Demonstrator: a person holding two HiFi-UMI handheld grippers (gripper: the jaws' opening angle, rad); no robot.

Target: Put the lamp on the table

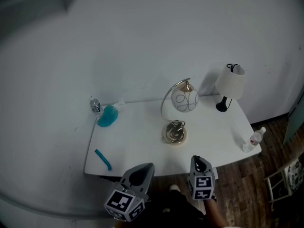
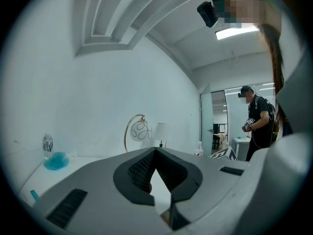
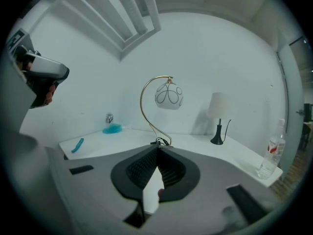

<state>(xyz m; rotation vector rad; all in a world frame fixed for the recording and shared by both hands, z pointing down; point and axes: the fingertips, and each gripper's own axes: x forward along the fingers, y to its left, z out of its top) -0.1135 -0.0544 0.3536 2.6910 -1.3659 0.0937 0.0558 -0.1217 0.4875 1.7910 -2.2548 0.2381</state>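
The gold arched lamp with a white patterned globe shade (image 1: 185, 99) is standing upright near the middle of the white rectangular table (image 1: 137, 137), with a coiled cord lying on its round base. The left gripper (image 1: 142, 171) and the right gripper (image 1: 197, 163) are hovering by the table's near edge, well apart from that lamp, each with its jaws pressed together on nothing. A white-shaded lamp with a black stem (image 1: 229, 85) is standing at the far right corner.

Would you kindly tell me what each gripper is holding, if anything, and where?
Nothing is held: the left gripper and right gripper have jaws together, empty; the arched lamp stands untouched on the table.
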